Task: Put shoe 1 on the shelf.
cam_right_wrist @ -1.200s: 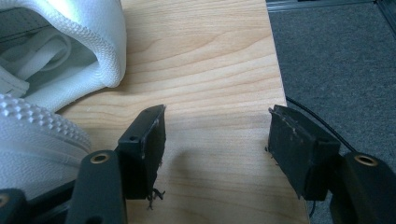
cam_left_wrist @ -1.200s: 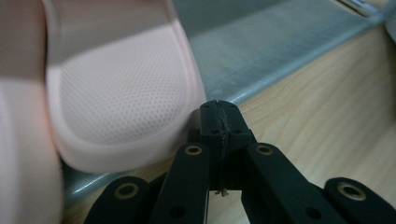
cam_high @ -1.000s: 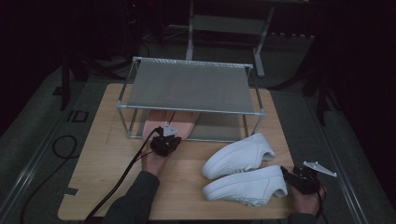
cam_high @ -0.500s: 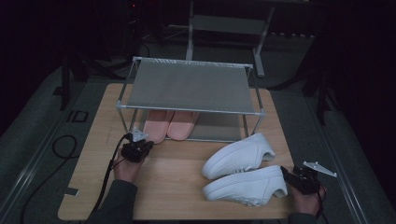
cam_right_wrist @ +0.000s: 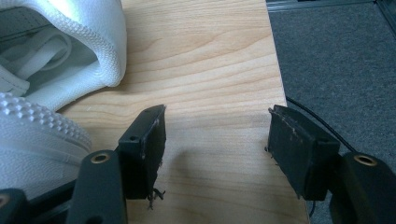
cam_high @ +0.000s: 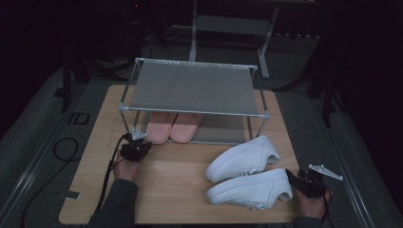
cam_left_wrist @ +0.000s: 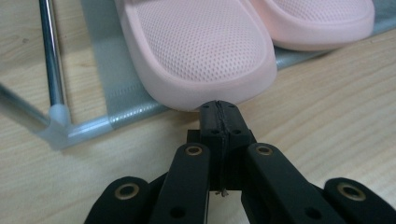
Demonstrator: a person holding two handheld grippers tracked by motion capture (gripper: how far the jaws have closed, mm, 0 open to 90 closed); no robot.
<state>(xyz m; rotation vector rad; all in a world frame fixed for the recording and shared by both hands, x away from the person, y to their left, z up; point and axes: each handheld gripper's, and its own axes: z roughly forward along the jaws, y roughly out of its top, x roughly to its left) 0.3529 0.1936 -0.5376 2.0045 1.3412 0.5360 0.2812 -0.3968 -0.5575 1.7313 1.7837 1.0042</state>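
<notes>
**Grippers beside shoes at a low rack**

The left gripper (cam_left_wrist: 219,116), jaws pressed together and empty, nearly touches the pink shoe (cam_left_wrist: 201,46) at 12 o'clock. The right gripper (cam_right_wrist: 215,140), wide open, has the white sneaker (cam_right_wrist: 37,135) at 9 o'clock. Wooden table (cam_high: 176,190), dark room.

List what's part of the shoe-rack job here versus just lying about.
In the job: pink shoes on the lower shelf, white sneakers on the table, shoe rack, left gripper, right gripper.
Lying about: cable loop and tape scrap at left.
</notes>
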